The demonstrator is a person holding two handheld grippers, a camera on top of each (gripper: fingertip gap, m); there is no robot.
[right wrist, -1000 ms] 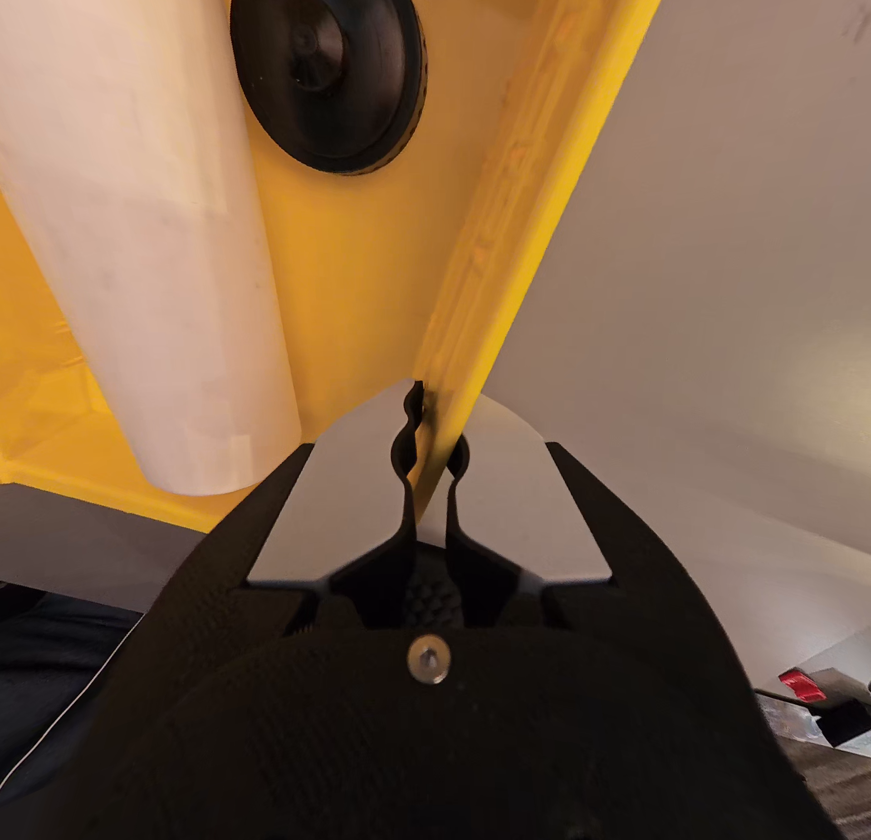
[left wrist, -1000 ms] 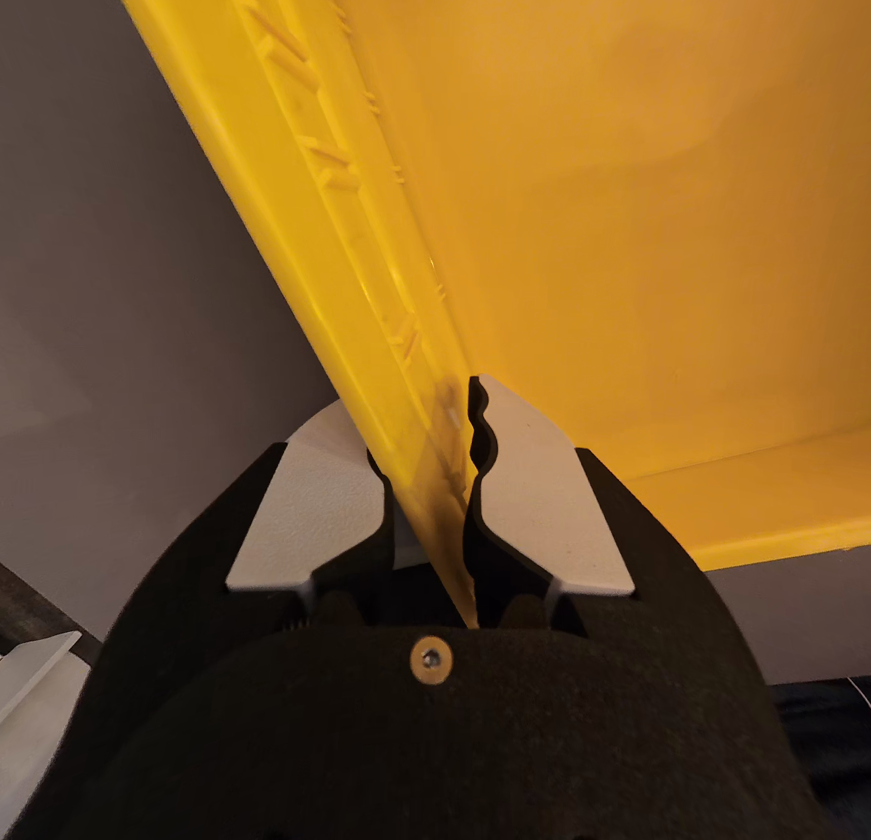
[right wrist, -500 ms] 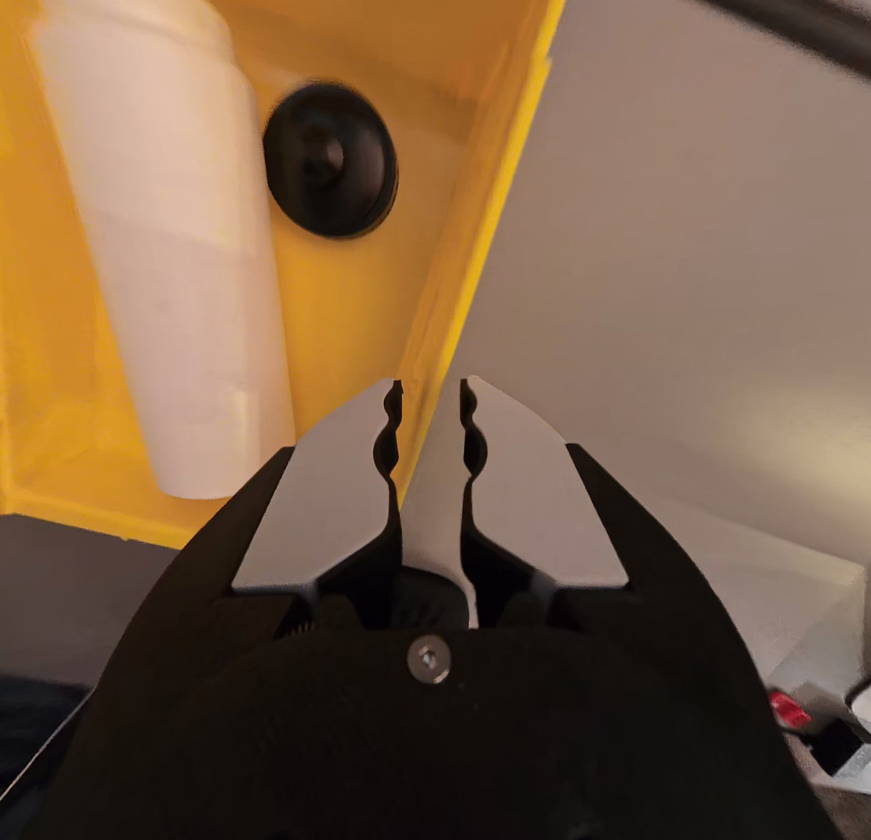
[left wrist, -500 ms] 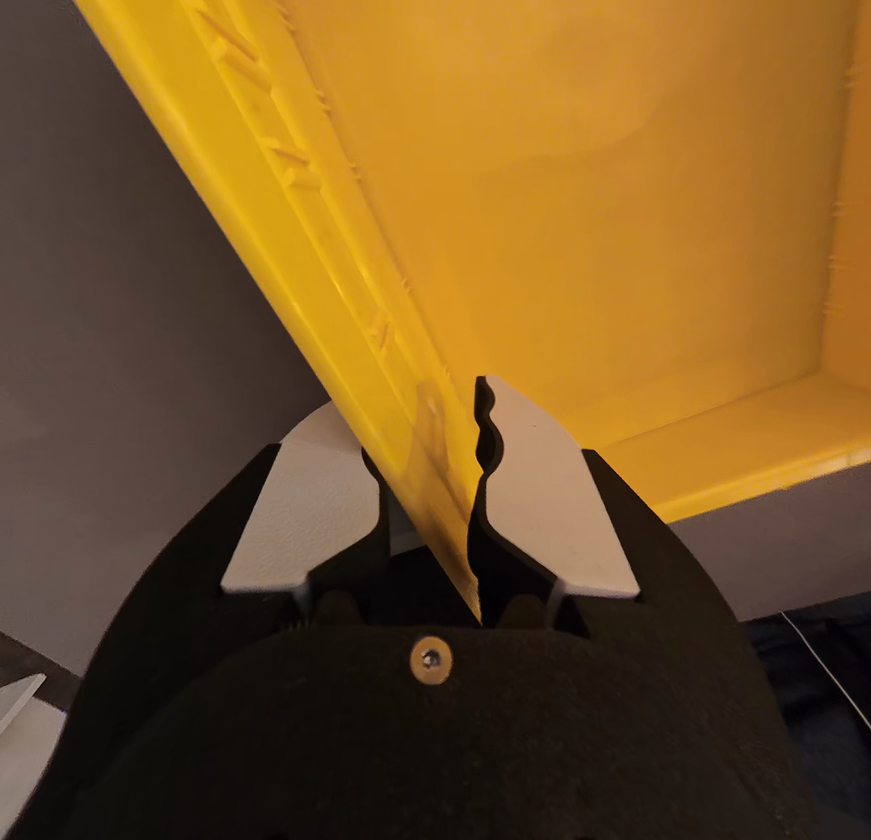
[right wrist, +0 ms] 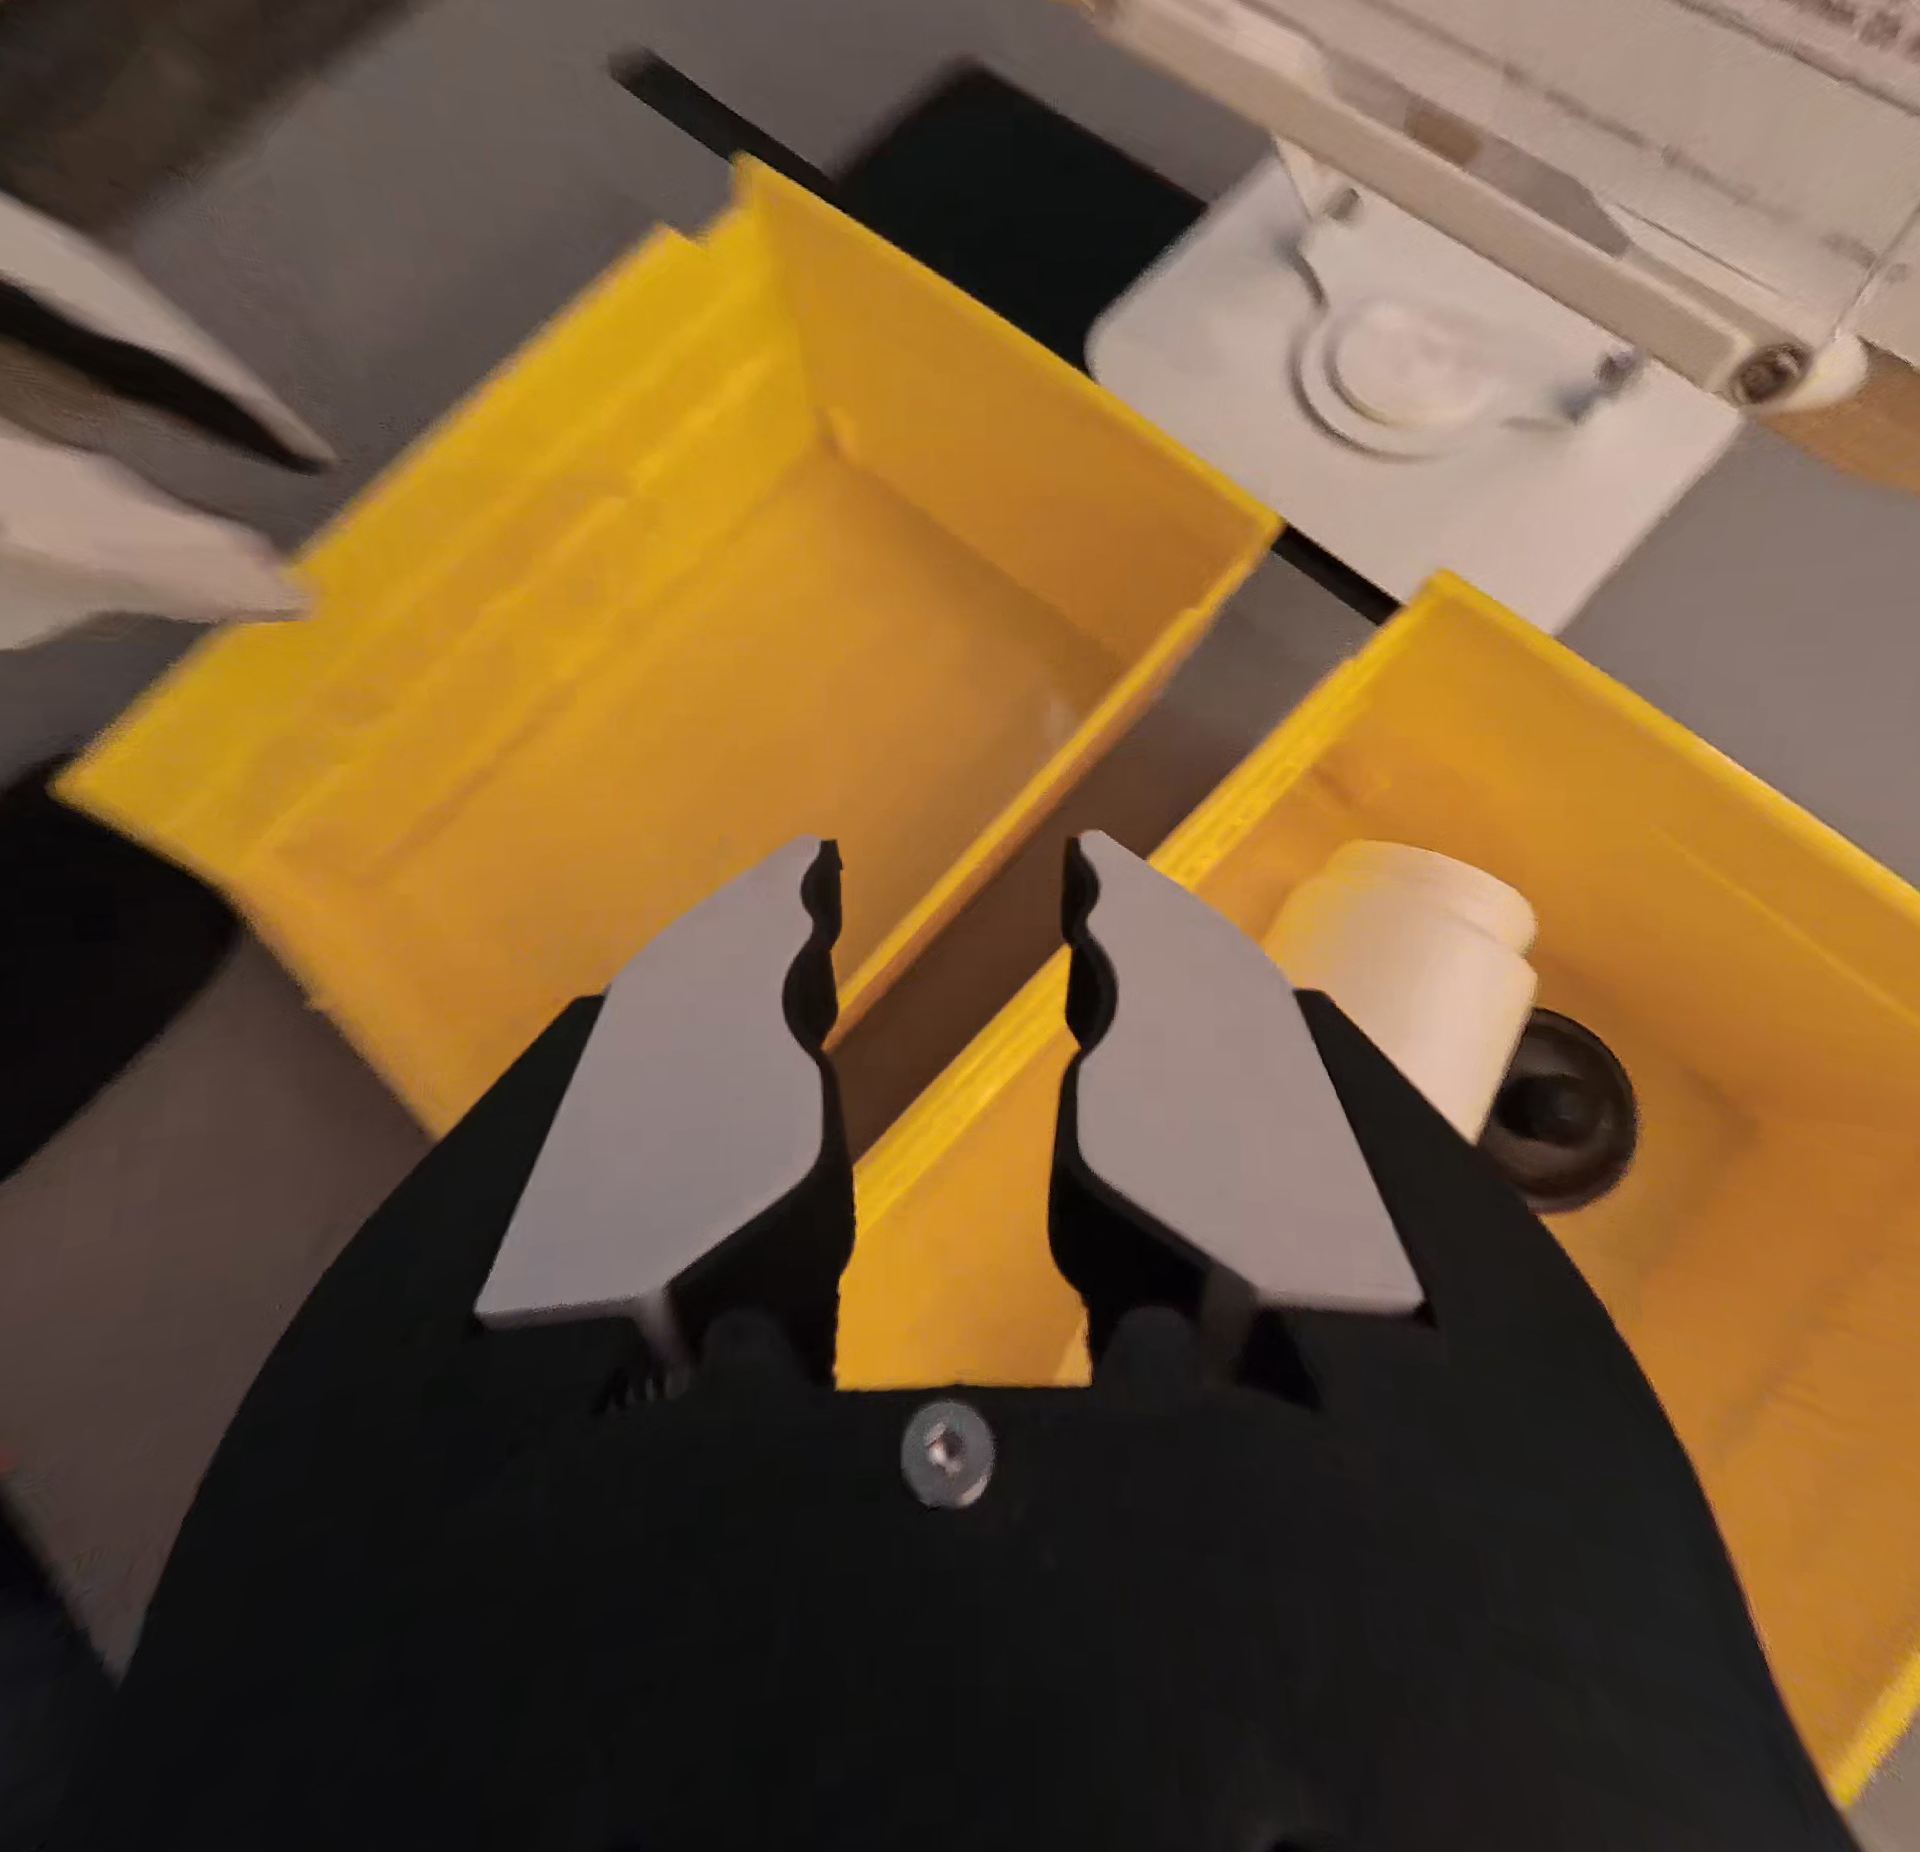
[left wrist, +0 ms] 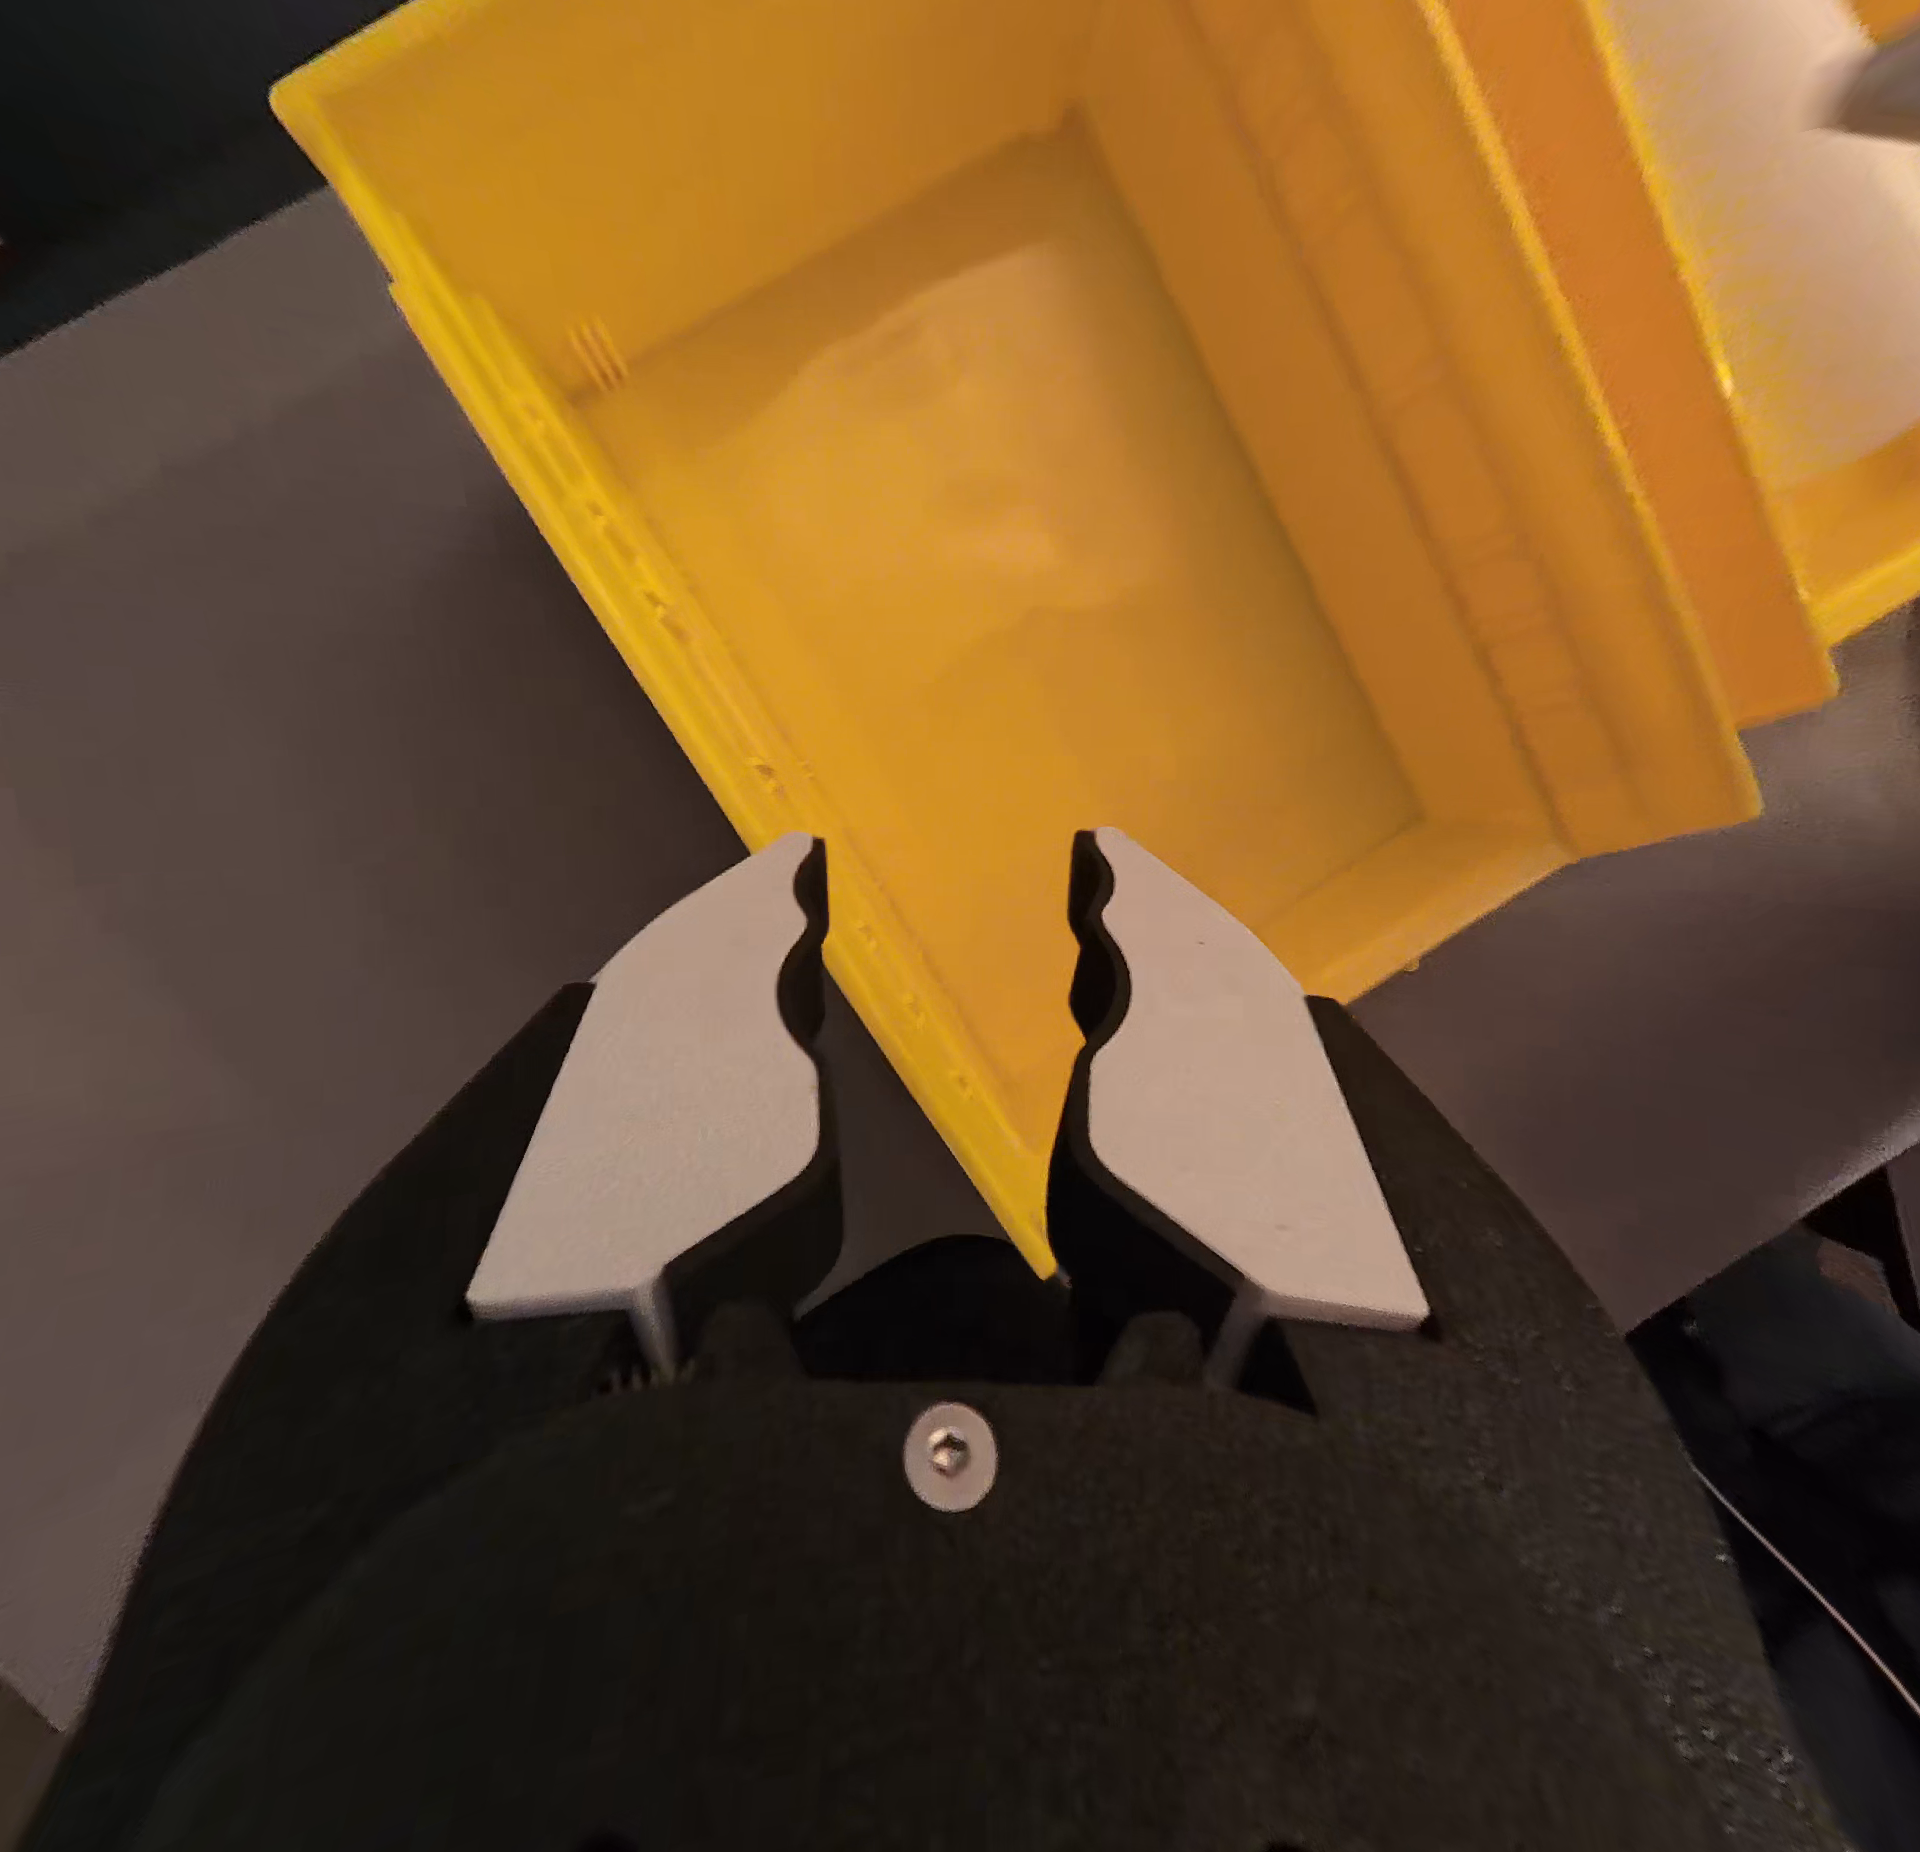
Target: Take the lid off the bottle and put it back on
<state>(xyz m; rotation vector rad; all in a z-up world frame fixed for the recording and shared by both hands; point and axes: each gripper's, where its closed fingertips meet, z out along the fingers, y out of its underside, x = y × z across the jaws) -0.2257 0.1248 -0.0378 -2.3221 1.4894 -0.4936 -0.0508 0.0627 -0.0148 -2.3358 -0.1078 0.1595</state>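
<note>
Bottle point(right wrist: 1403, 981) lies on its side in right yellow bin point(right wrist: 1662, 815), uncapped, black lid point(right wrist: 1564, 1116) beside its body. Right hand-held gripper point(right wrist: 951, 852) released, jaws apart above that bin's near wall, bottle just right. Left hand-held gripper point(left wrist: 948, 846) released, straddling left bin point(left wrist: 935, 555) corner.

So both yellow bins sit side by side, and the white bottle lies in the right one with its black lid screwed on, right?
Not quite: the lid is off, lying beside the white bottle in the right bin, as the right wrist view shows. The left bin is beside it.
</note>
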